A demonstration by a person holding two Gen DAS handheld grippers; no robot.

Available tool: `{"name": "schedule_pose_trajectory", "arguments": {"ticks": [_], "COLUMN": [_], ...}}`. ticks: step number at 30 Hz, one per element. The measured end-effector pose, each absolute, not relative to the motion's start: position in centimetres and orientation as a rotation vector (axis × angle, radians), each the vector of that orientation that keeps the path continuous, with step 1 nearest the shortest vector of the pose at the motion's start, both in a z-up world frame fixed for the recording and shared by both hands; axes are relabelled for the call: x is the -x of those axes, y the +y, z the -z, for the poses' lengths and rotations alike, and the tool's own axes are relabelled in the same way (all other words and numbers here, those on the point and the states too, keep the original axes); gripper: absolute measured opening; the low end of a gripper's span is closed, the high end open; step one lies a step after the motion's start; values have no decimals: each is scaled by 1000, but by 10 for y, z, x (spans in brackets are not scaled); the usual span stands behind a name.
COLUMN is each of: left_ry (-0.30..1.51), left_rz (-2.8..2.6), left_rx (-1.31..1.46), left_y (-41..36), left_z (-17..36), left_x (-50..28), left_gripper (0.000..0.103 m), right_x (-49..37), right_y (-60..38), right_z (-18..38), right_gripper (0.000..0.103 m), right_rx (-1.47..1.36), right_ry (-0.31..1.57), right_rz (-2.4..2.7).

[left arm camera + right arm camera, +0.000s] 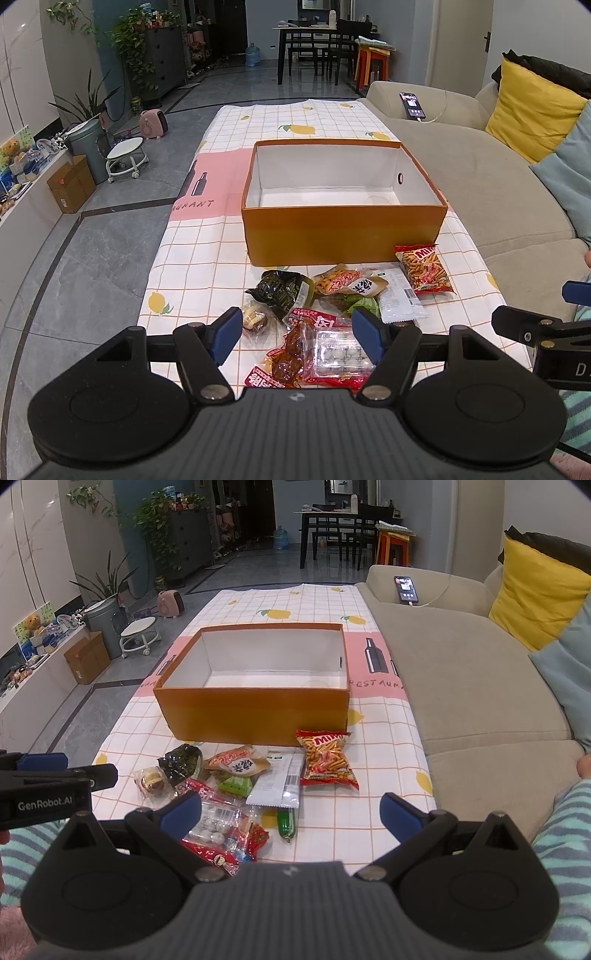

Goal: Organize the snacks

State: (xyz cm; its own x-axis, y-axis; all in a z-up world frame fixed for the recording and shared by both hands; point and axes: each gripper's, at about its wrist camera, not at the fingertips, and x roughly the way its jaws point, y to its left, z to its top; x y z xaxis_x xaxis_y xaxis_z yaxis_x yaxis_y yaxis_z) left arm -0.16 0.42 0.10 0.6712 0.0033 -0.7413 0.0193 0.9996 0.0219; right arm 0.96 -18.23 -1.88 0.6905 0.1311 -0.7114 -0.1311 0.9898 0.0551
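An open orange box (pixel 343 236) (pixel 255 716) with a white, bare inside stands on the checked tablecloth. In front of it lies a heap of snack packs: a red pack of sticks (pixel 424 269) (pixel 327 758), a white sachet (pixel 400 299) (pixel 279 784), a dark green pack (pixel 280 290) (pixel 183 760), a clear tray of white sweets (pixel 341 356) (pixel 214 827) and a small green sausage (pixel 286 823). My left gripper (pixel 297 338) hovers open over the near packs. My right gripper (pixel 291 812) hangs open above the sausage, holding nothing.
A beige sofa (pixel 480 192) (pixel 472 686) runs along the table's right side, with a yellow cushion (pixel 535 594) and a phone (pixel 406 590) on its arm. Grey floor, a small stool (pixel 125 155) and a cardboard box (pixel 72 184) lie to the left. A striped sleeve (pixel 565 827) shows at right.
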Motion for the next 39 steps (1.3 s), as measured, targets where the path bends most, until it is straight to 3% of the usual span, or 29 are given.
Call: {"name": "schedule_pose_trajectory", "arguments": {"ticks": [39], "left_ry": [834], "left_rz": [17], "left_rx": [-21], "left_y": [8], "left_z": [0], "left_x": [5], "left_gripper": [79], "right_x": [-10], "right_y": [-184], "right_z": [21], "right_gripper": [99], "right_rx": [1], "right_ry": [802], "right_rz": [-137]}}
